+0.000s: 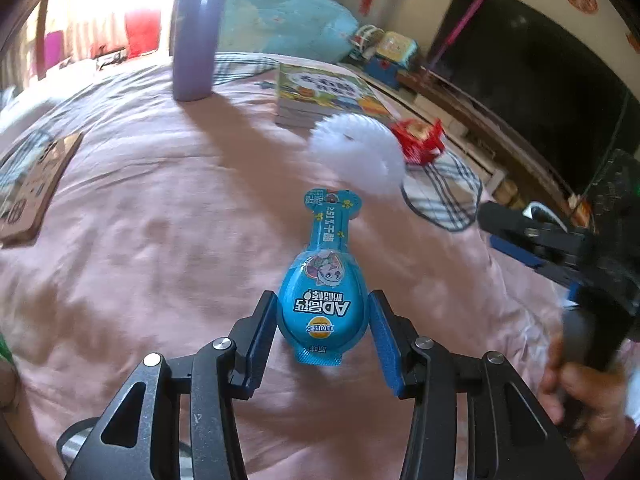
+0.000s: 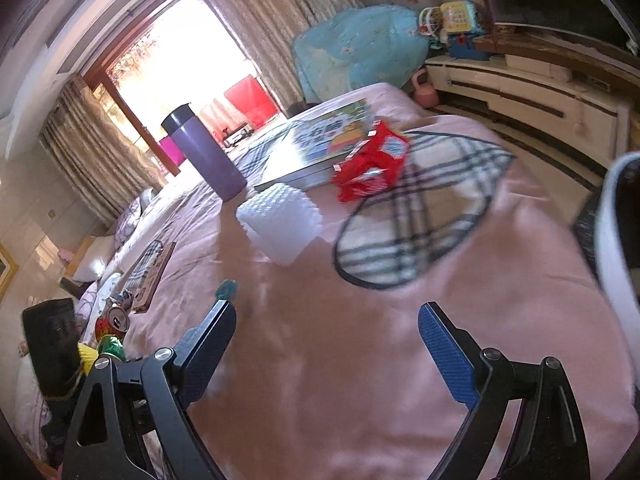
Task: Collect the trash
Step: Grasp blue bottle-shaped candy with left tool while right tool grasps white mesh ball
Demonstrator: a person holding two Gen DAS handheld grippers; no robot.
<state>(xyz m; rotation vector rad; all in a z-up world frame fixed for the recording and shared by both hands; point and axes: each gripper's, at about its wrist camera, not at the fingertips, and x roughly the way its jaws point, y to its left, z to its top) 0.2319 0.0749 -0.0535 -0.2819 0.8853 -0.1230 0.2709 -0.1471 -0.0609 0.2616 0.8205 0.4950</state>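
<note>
Left tool (image 1: 323, 320) straddles one blue wrapper (image 1: 325, 280) on the pink bed (image 1: 160, 220), pads not clearly touching. Right tool (image 2: 326, 344) released. One white foam piece (image 2: 280, 220), one red wrapper (image 2: 370, 166).

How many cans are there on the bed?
2, both at the left edge of the right wrist view: a red can with its opened top showing, and a green can right below it. Others may be hidden.
</note>
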